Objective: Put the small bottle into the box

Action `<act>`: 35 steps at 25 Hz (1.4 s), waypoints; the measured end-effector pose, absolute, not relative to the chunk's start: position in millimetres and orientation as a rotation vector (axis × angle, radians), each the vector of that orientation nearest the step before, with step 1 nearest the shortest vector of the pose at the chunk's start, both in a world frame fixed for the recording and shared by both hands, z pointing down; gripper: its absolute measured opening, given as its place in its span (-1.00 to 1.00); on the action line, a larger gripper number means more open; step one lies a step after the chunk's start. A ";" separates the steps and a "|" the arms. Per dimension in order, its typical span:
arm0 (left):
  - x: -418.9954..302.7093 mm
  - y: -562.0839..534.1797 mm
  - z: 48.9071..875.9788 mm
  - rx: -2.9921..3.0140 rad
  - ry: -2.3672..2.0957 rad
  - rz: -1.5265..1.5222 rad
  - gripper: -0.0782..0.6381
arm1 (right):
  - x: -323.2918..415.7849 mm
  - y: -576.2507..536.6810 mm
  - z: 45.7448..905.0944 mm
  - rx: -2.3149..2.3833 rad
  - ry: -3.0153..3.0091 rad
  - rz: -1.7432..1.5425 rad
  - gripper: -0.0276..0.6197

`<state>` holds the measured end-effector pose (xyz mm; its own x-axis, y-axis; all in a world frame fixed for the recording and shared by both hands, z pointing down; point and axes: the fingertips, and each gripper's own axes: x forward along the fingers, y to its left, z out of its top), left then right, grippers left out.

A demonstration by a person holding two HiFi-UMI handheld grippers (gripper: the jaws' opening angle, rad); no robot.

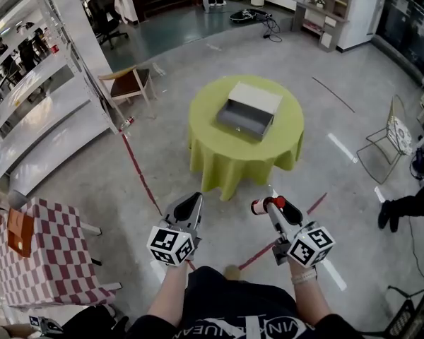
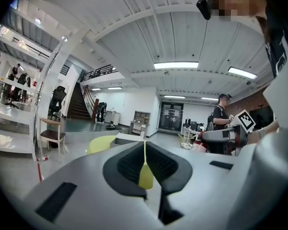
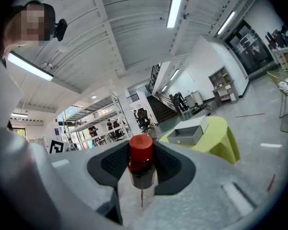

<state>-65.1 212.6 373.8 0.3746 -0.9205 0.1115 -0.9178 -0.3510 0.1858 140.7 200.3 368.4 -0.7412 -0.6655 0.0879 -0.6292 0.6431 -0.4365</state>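
A small bottle (image 3: 141, 163) with a red cap and dark contents stands upright between the pads of my right gripper (image 3: 141, 169), which is shut on it. In the head view the bottle (image 1: 260, 205) pokes out to the left of the right gripper (image 1: 273, 205). My left gripper (image 1: 189, 205) is shut with nothing in it, its pads pressed together (image 2: 145, 164). The grey open box (image 1: 249, 110) with a white lid sits on the round table with a yellow-green cloth (image 1: 205, 129), well ahead of both grippers. The box (image 3: 189, 133) also shows in the right gripper view.
A wooden chair (image 1: 129, 83) stands left of the table, by a white shelving rack (image 1: 35, 111). A red-checked table (image 1: 35, 253) is at my near left. A wire chair (image 1: 392, 136) and a person's feet (image 1: 392, 210) are at right. Red tape lines (image 1: 138, 171) cross the floor.
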 end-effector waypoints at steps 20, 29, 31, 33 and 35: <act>-57.2 170.5 397.2 2.403 -1.585 0.048 -0.74 | 147.5 156.0 390.5 -1.109 2.730 -0.787 -0.46; -66.3 113.7 409.3 2.403 -1.530 0.001 -0.74 | 138.4 108.7 390.1 -1.154 2.723 -0.782 -0.46; -62.8 96.6 404.8 2.453 -1.499 0.014 -0.74 | 135.1 93.0 387.0 -1.158 2.724 -0.769 -0.46; -62.4 81.3 406.7 2.479 -1.480 0.052 -0.74 | 130.7 79.7 385.5 -1.163 2.732 -0.763 -0.46; -67.2 64.6 409.9 2.476 -1.473 0.061 -0.74 | 125.0 65.5 385.0 -1.168 2.734 -0.761 -0.46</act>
<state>-67.2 64.6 409.9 0.4853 -0.8582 0.1675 -0.8691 -0.4525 0.1997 125.0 65.5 385.0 -0.7081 -0.6953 0.1236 -0.6590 0.5878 -0.4692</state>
